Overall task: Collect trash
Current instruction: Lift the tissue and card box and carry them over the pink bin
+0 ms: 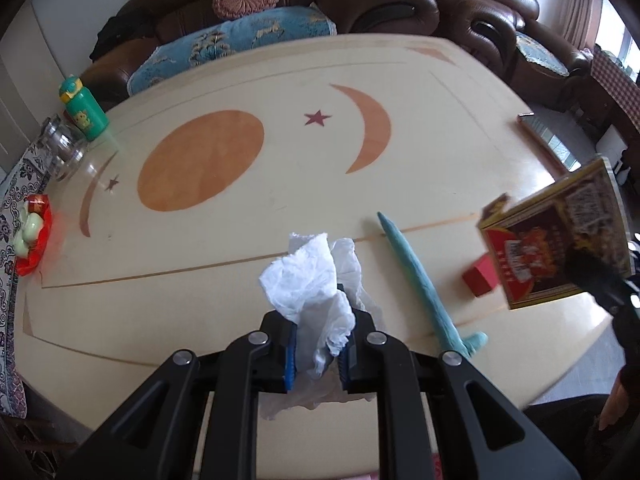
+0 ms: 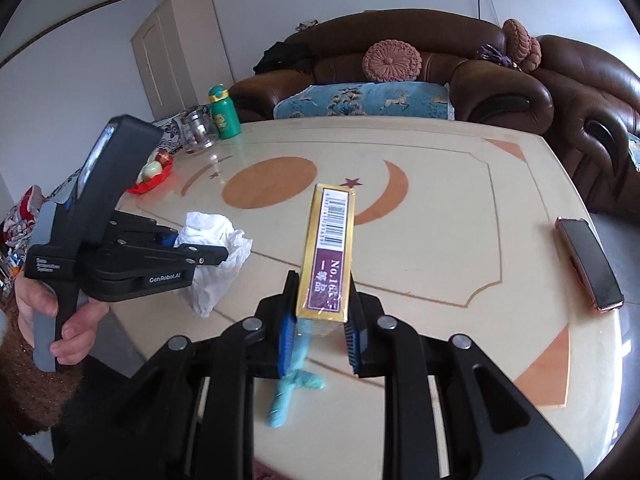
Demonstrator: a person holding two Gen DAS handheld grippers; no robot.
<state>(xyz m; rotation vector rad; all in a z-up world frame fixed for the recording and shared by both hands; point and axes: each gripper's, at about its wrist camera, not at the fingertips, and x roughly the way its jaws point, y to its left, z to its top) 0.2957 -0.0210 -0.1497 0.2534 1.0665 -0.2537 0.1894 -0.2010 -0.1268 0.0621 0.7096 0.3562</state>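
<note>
The left gripper (image 1: 316,344) pinches a crumpled white tissue (image 1: 308,280) at lower centre. The right gripper (image 2: 322,332) clamps a gold-edged cigarette box (image 2: 328,256) above the table (image 2: 440,240).

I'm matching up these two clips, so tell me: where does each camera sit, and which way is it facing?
Left wrist: on the left gripper, looking down across the table toward the sofa; its fingers clamp a white tissue.
Right wrist: on the right gripper, facing the same sofa; its fingers clamp a box; the left hand shows.
Shared: table, tissue, box, green bottle, teal strip.
</note>
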